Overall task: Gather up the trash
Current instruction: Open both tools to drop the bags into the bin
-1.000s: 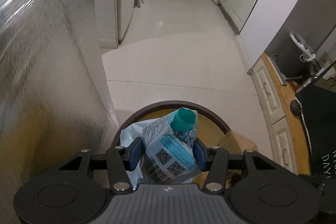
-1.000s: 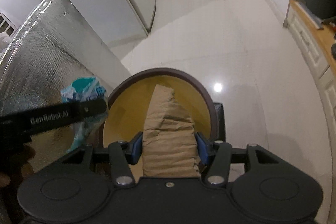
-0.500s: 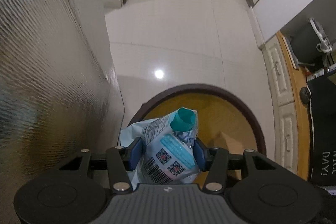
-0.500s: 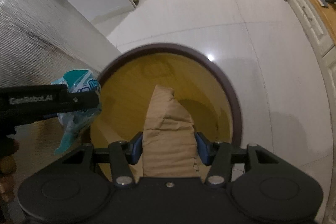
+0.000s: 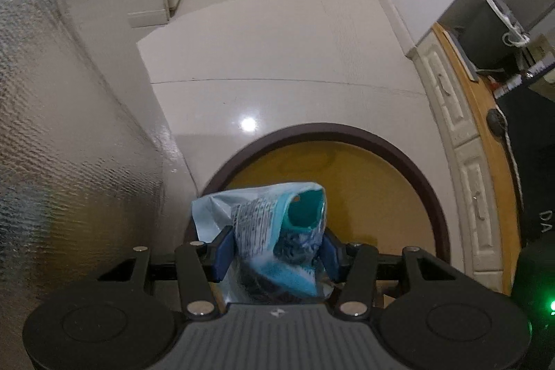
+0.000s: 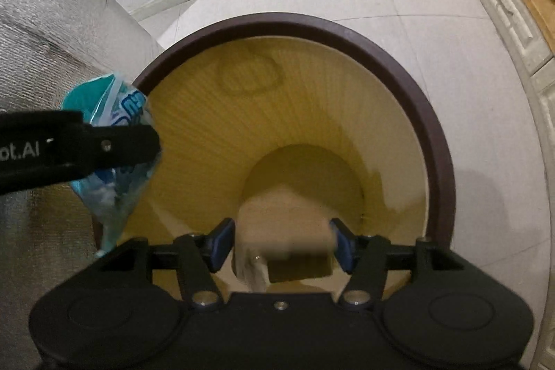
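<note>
Jaws of left gripper (image 5: 275,248) pinch one blue wrapper (image 5: 277,224); right gripper (image 6: 282,243) spread above one bin (image 6: 437,134).

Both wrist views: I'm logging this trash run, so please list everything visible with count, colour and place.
Trash bin: one, dark brown rim, yellow inside, on the floor below both grippers.
Plastic wrapper: one, light blue and teal with print, between the left gripper's fingers at the bin's left rim.
Brown paper piece: one, tan, blurred, inside the bin between the right gripper's spread fingers, not clamped.
Foil-faced panel: one, silver, left of the bin.
Floor: white glossy tiles.
Drawer cabinet: one, cream with wooden top, right side.
Left gripper: black, blue pads, shut on the wrapper.
Right gripper: black, blue pads, open.
</note>
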Demonstrator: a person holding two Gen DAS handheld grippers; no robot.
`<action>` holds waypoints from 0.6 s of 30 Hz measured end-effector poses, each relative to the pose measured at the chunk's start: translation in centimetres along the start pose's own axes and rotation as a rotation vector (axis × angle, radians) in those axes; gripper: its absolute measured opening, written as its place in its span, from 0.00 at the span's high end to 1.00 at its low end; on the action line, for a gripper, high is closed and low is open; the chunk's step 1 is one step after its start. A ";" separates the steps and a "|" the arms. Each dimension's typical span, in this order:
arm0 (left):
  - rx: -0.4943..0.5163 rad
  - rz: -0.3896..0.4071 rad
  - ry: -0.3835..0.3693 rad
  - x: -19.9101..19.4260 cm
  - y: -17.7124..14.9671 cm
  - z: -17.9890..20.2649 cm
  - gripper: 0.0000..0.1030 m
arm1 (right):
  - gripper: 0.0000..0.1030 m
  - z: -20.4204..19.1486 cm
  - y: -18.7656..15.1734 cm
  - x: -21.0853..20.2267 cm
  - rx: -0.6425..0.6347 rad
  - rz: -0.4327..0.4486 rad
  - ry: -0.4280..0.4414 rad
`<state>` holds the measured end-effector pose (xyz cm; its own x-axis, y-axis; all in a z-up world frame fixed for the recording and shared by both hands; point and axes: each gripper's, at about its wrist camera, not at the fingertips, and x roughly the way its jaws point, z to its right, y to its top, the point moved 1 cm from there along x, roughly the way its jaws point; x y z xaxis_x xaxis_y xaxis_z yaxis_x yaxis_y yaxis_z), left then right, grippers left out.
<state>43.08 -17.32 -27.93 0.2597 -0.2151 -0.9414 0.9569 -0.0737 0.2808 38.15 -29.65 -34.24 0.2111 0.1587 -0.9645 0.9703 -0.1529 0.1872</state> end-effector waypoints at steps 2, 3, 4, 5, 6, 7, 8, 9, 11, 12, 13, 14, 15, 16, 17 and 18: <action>-0.004 -0.016 -0.041 -0.1 -0.1 0.2 0.50 | 0.41 0.0 -0.1 -0.1 -0.007 -0.003 -0.009; -0.005 -0.025 -0.056 -0.1 -0.2 0.3 0.50 | 0.39 -0.1 -0.3 -0.2 -0.015 -0.005 -0.012; 0.002 -0.032 -0.064 0.0 -0.3 0.5 0.50 | 0.37 0.0 -0.4 -0.4 -0.025 -0.007 -0.014; 0.009 -0.037 -0.063 0.1 -0.4 0.6 0.50 | 0.37 0.0 -0.5 -0.6 -0.033 -0.007 -0.020; 0.014 -0.042 -0.061 0.3 -0.5 0.6 0.50 | 0.37 0.3 -0.6 -0.9 -0.040 -0.004 -0.027; 0.014 -0.051 -0.061 0.5 -0.7 0.6 0.50 | 0.36 0.6 -0.4 -1.3 -0.043 -0.003 -0.029; 0.010 -0.060 -0.062 0.7 -0.8 0.5 0.50 | 0.36 0.6 -0.5 -1.5 -0.043 -0.004 -0.026; 0.005 -0.069 -0.065 0.9 -0.7 0.6 0.50 | 0.34 0.7 -0.5 -1.8 -0.043 -0.005 -0.022; 0.001 -0.076 -0.070 1.2 -0.8 0.5 0.50 | 0.28 0.8 -0.5 -2.3 -0.051 -0.002 -0.021; 0.001 -0.076 -0.070 1.3 -0.8 0.5 0.50 | 0.26 0.6 -0.6 -2.6 -0.060 0.001 -0.022; 0.000 -0.075 -0.071 1.4 -0.8 0.4 0.50 | 0.25 0.6 -0.7 -2.8 -0.069 0.002 -0.020; 0.000 -0.076 -0.070 1.5 -0.9 0.4 0.50 | 0.23 0.6 -0.7 -3.1 -0.077 0.001 -0.018; -0.004 -0.078 -0.069 1.5 -0.9 0.3 0.50 | 0.20 0.6 -0.8 -3.3 -0.082 0.002 -0.018; -0.008 -0.081 -0.069 1.6 -1.0 0.2 0.50 | 0.18 0.5 -0.9 -3.4 -0.087 0.003 -0.019; -0.009 -0.082 -0.068 1.7 -1.0 0.2 0.50 | 0.14 0.3 -1.0 -3.4 -0.092 0.005 -0.019; -0.008 -0.081 -0.067 1.8 -1.0 0.3 0.50 | 0.12 0.3 -1.0 -3.6 -0.097 0.006 -0.016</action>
<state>42.50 -17.87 -29.84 0.1728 -0.2736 -0.9462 0.9754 -0.0858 0.2029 36.35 -30.34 -31.06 0.2160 0.1421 -0.9660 0.9760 -0.0590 0.2095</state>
